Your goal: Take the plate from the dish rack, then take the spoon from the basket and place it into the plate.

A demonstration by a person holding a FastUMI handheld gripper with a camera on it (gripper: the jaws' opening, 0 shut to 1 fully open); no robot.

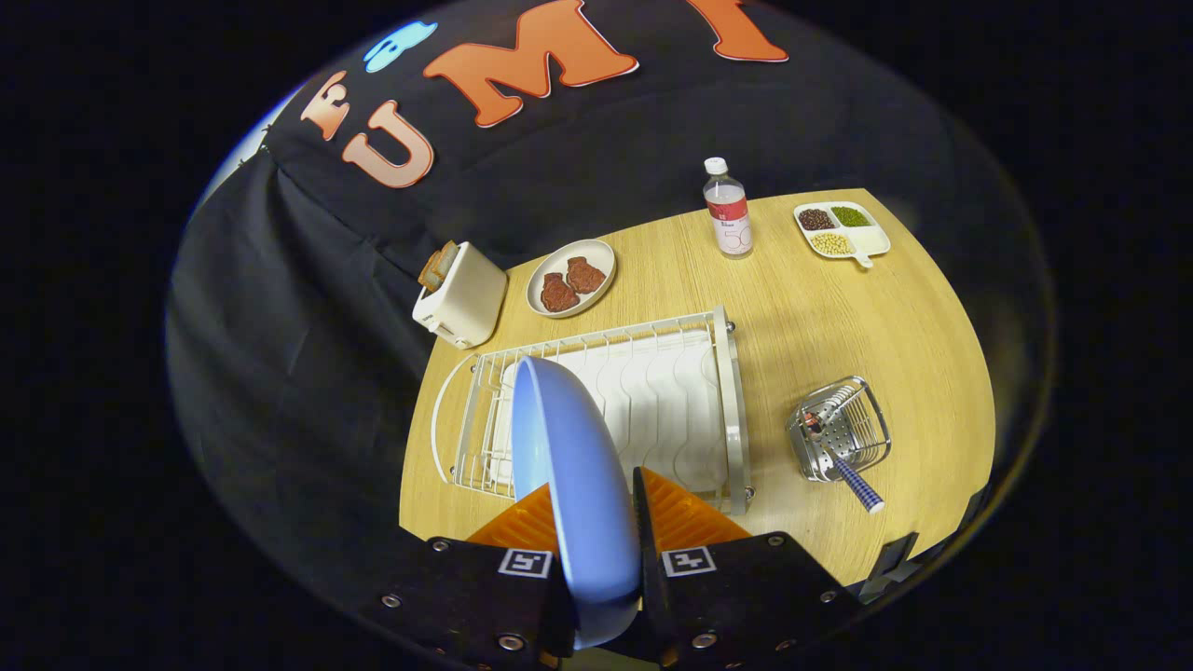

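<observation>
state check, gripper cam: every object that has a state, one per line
gripper: shut on plate
plate: on edge between the fingers
dish rack: slots bare
basket: holds spoon
spoon: handle sticking out
toaster: bread in slot
bottle: upright, capped

Staged kitchen booth — black cloth wall, wooden table (820,335), toaster (461,296), dish rack (652,391)
</observation>
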